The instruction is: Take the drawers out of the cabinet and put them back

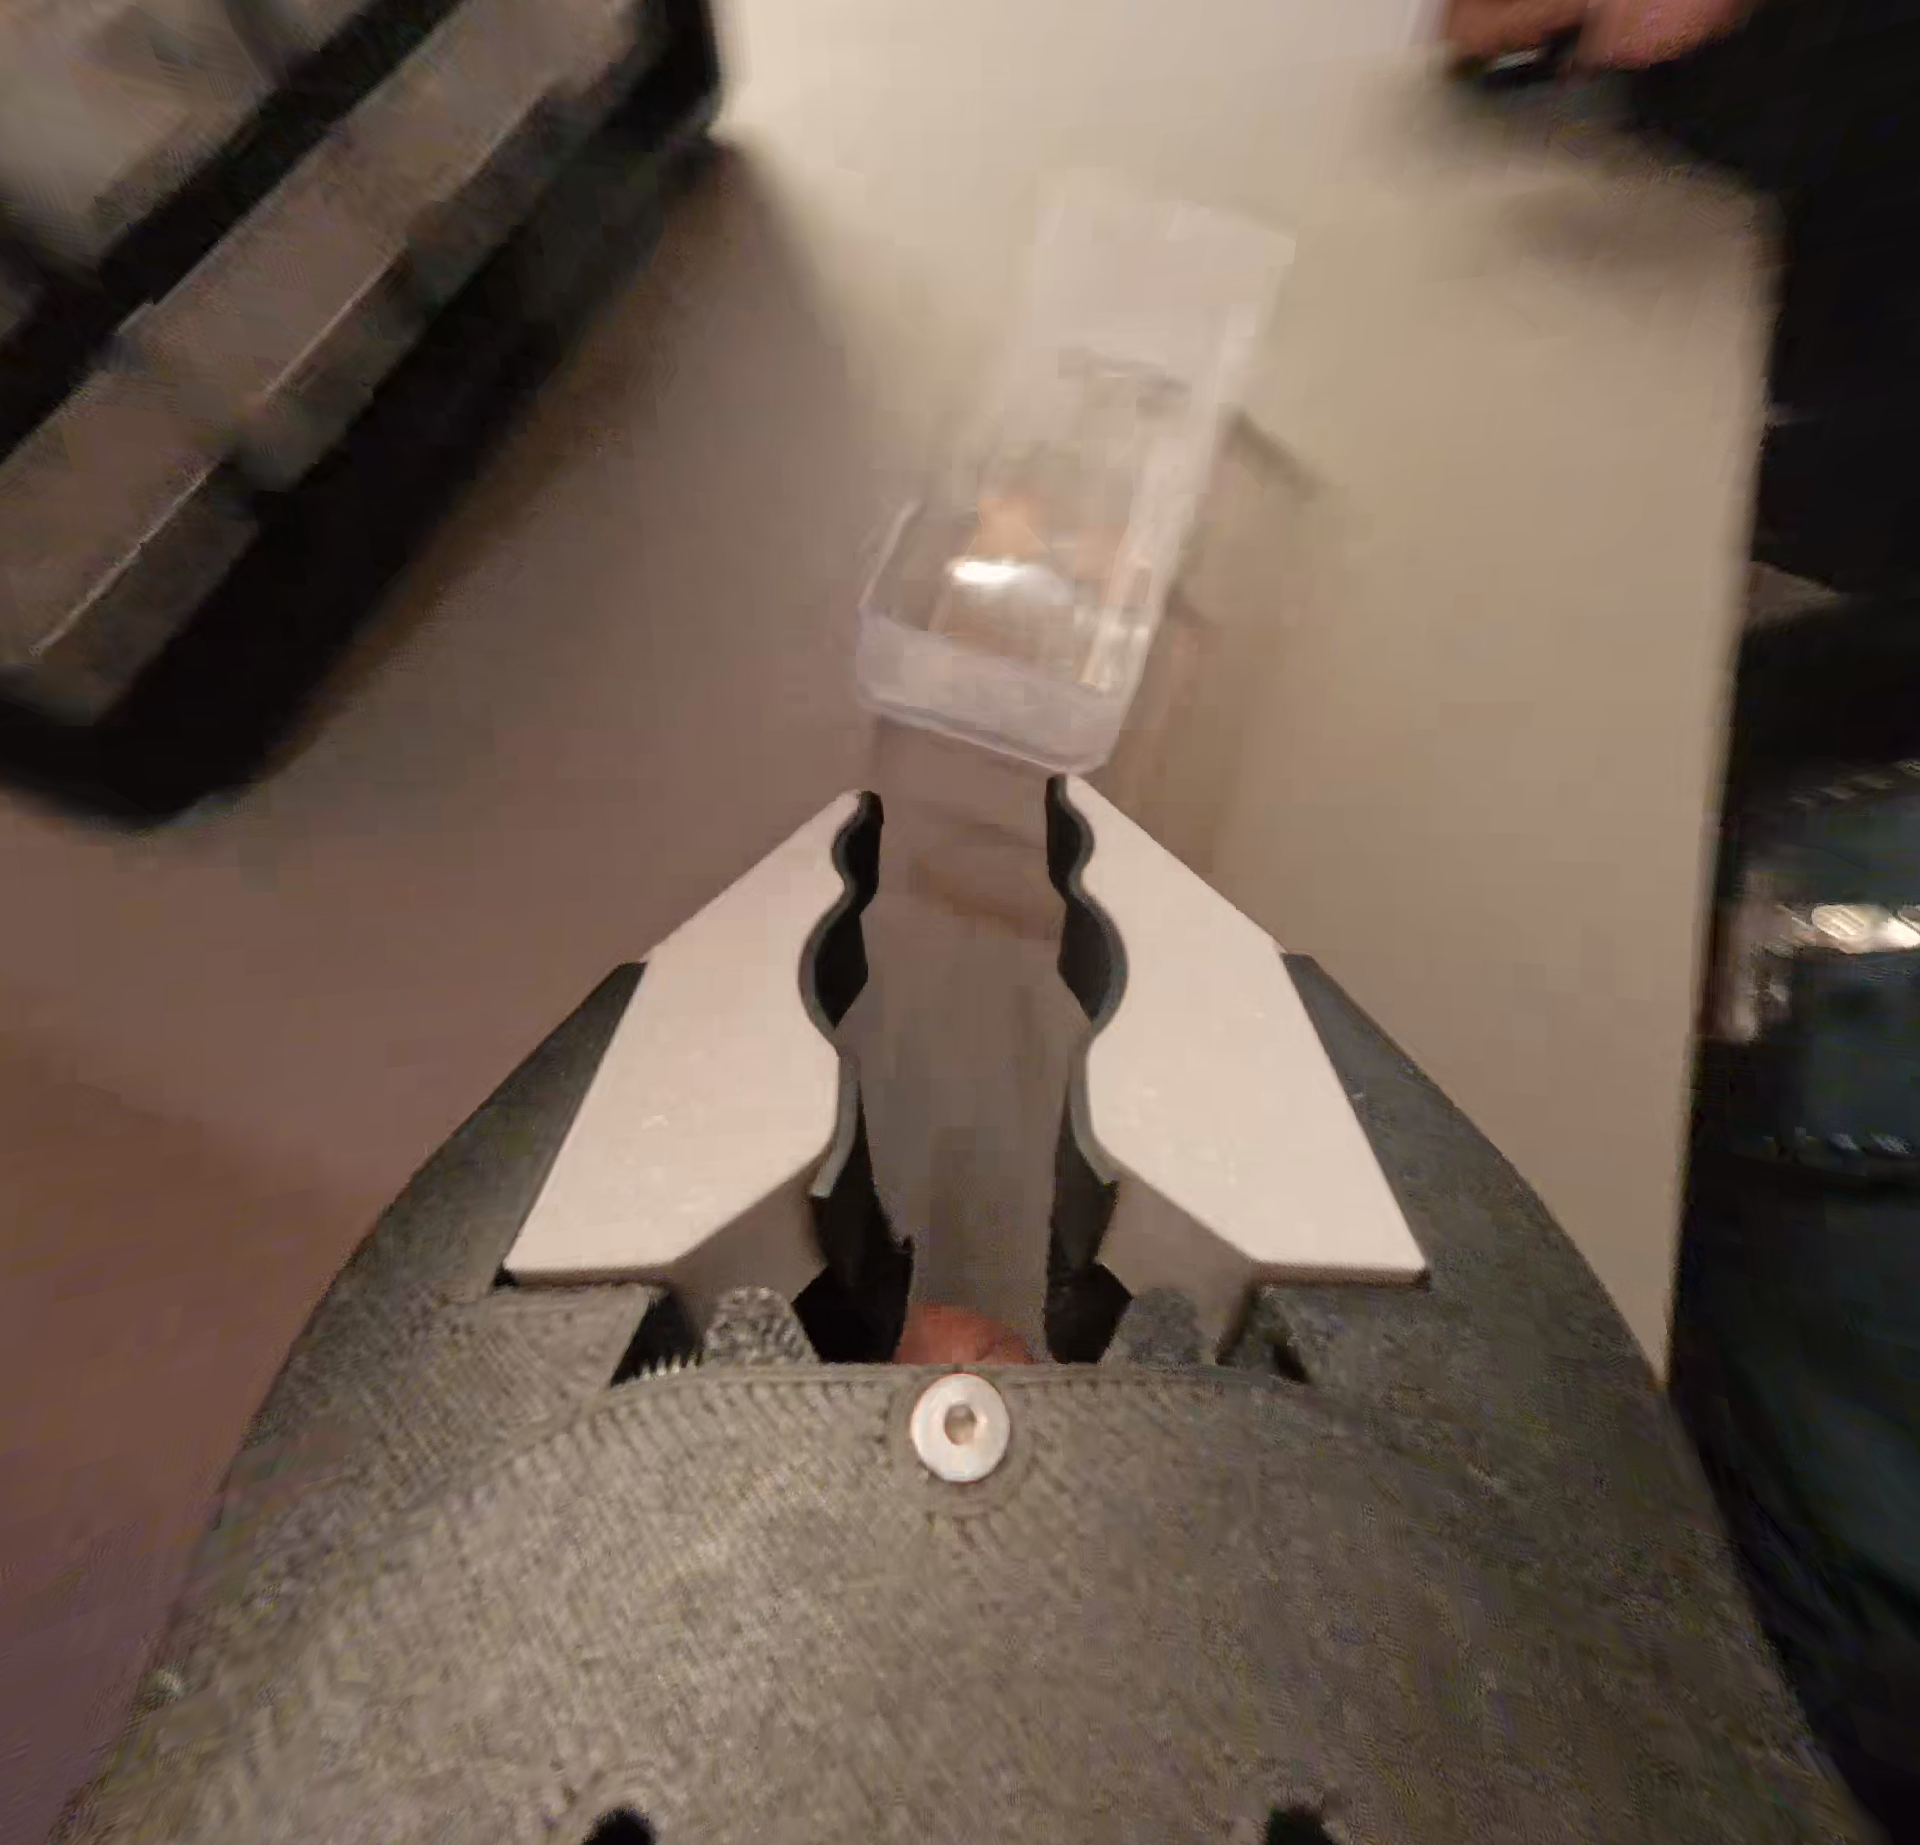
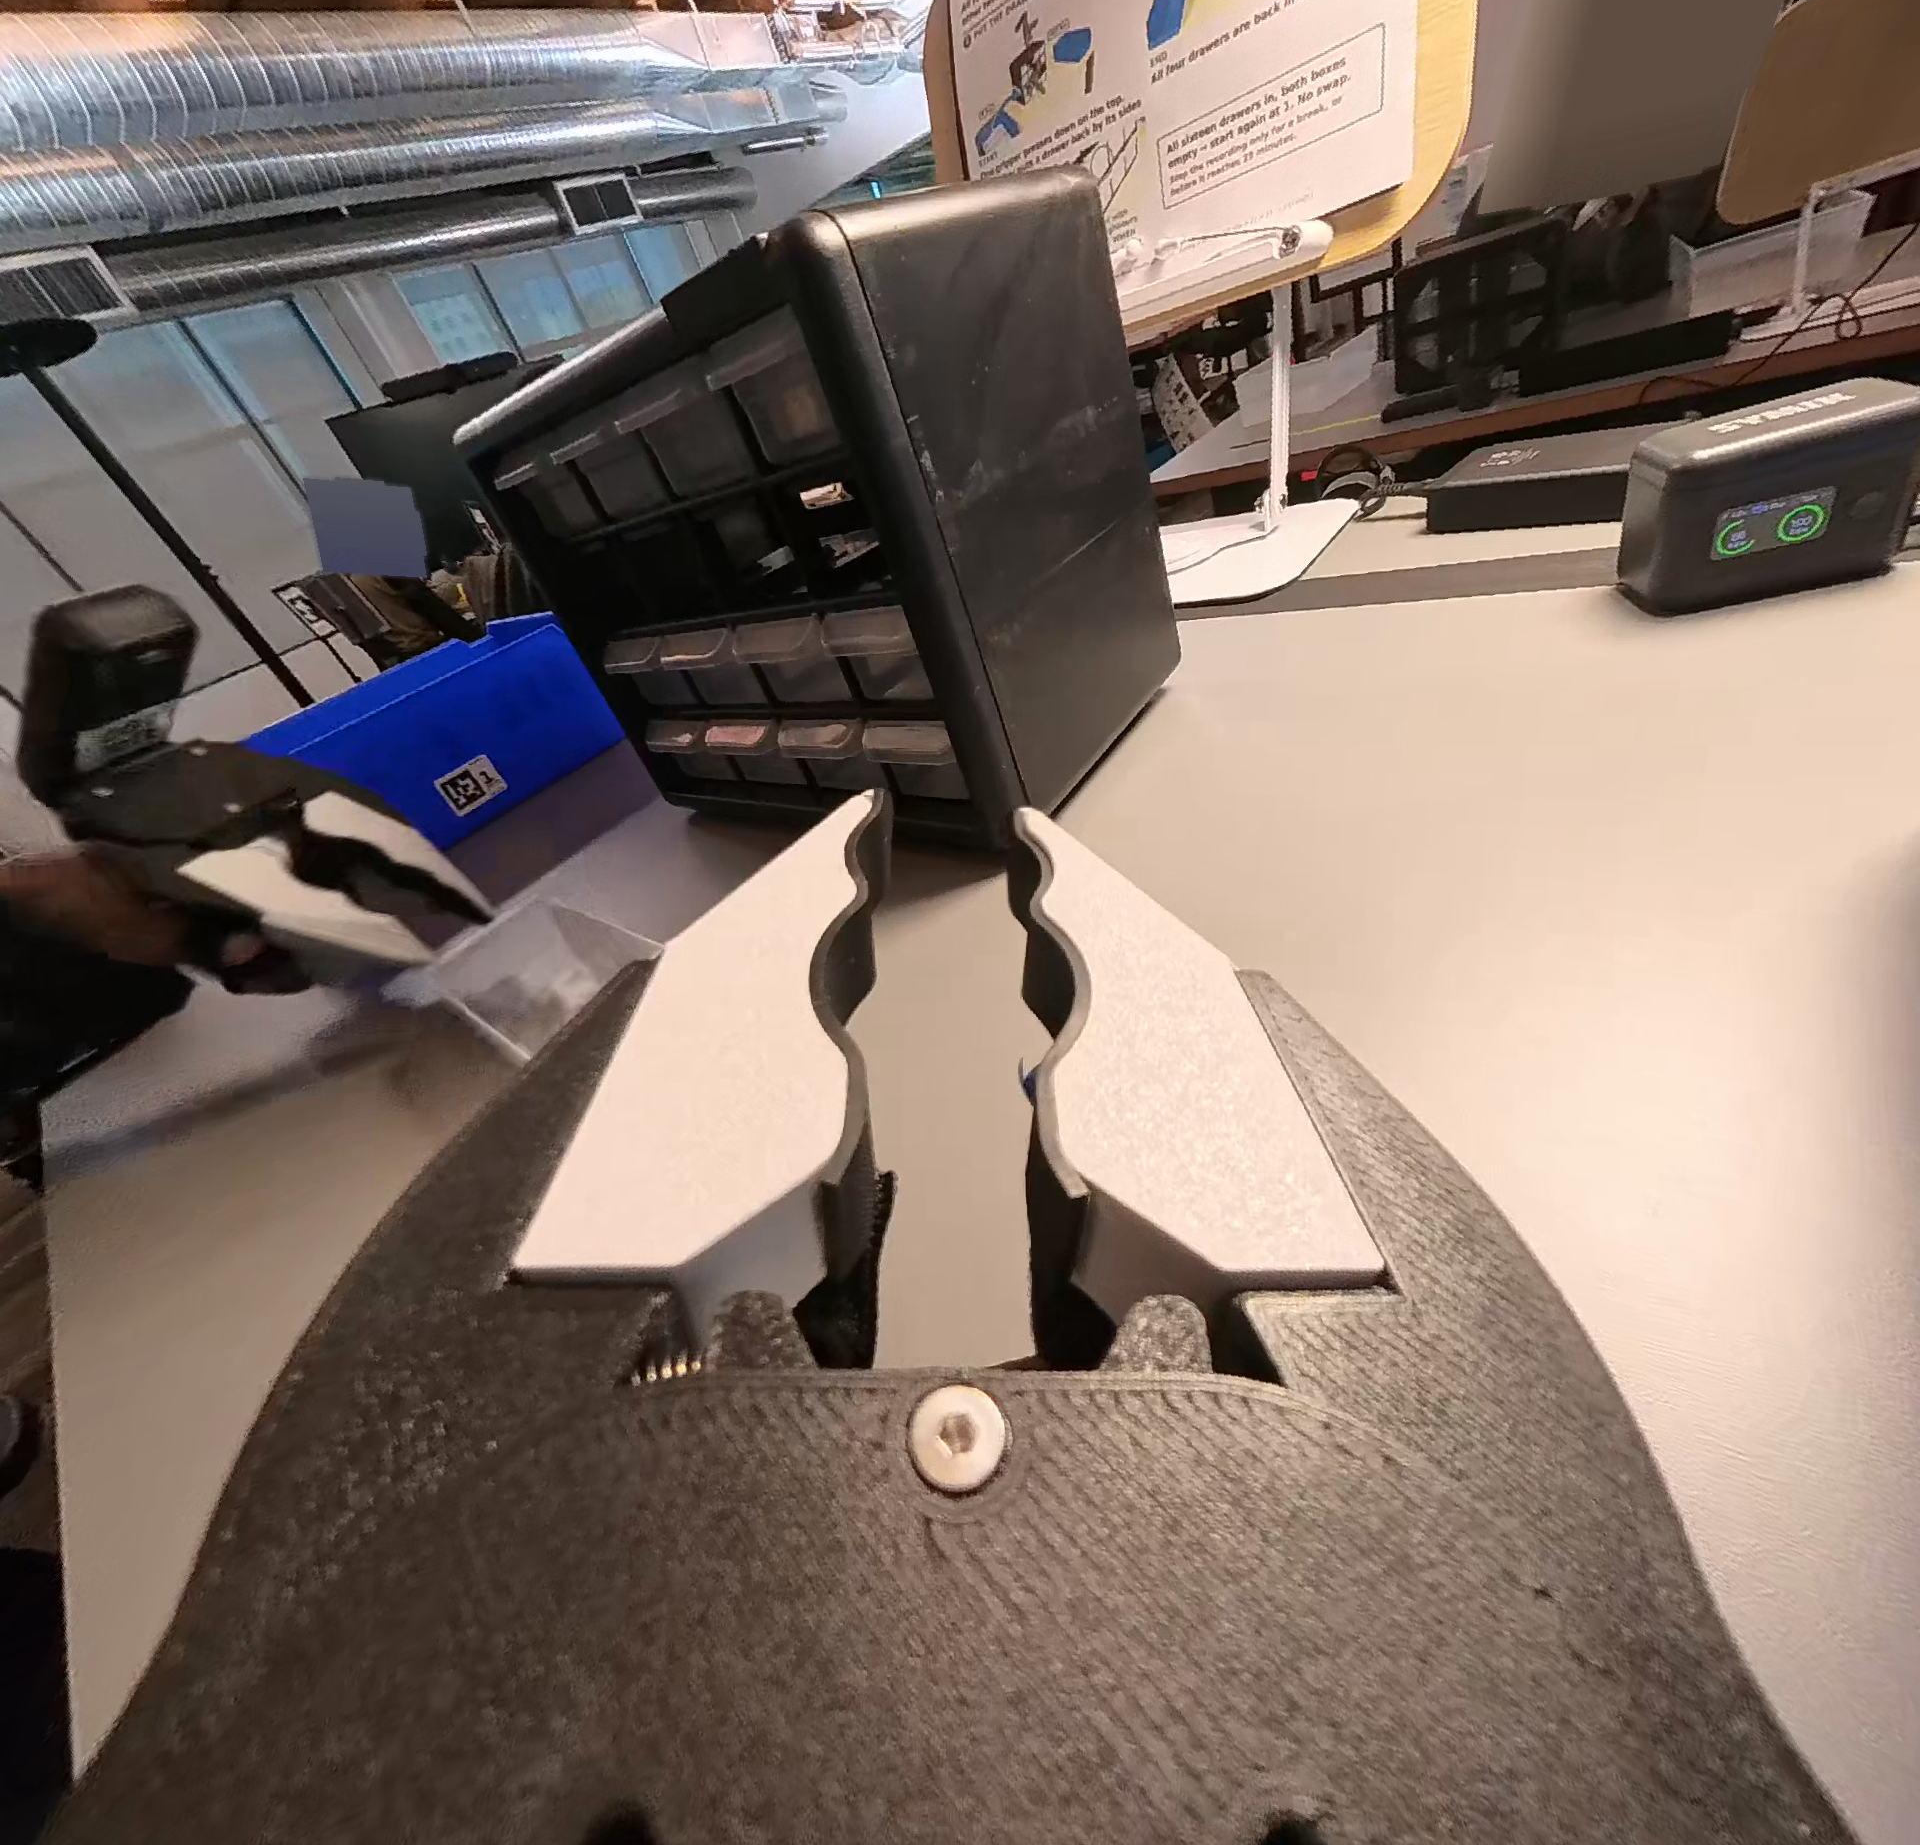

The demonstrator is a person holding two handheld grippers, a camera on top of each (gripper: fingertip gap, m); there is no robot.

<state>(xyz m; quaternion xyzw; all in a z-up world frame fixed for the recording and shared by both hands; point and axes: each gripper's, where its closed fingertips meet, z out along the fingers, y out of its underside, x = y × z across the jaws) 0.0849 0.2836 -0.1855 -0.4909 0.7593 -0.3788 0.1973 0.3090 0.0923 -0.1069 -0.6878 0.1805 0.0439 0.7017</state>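
Your left gripper [image 1: 961, 793] has its fingers spread with only the table [image 1: 520, 964] showing between them. A clear drawer [image 1: 1049, 590] sits just past the fingertips, lying on the table and angled away to the right; the picture is blurred, so you cannot tell whether the tips touch it, but no pad presses on it. In the right wrist view the same drawer [image 2: 520, 964] lies at the tips of that gripper [image 2: 436, 922], low on the left.

Your right gripper [image 2: 951, 829] is also spread, with bare table [image 2: 1455, 860] between its fingers. Ahead of it stands the black cabinet [image 2: 1018, 445], tilted in the view, most of its small clear drawers in place (some slots in the second row look dark and open). A blue bin [image 2: 416, 746] sits beside the cabinet on the left.
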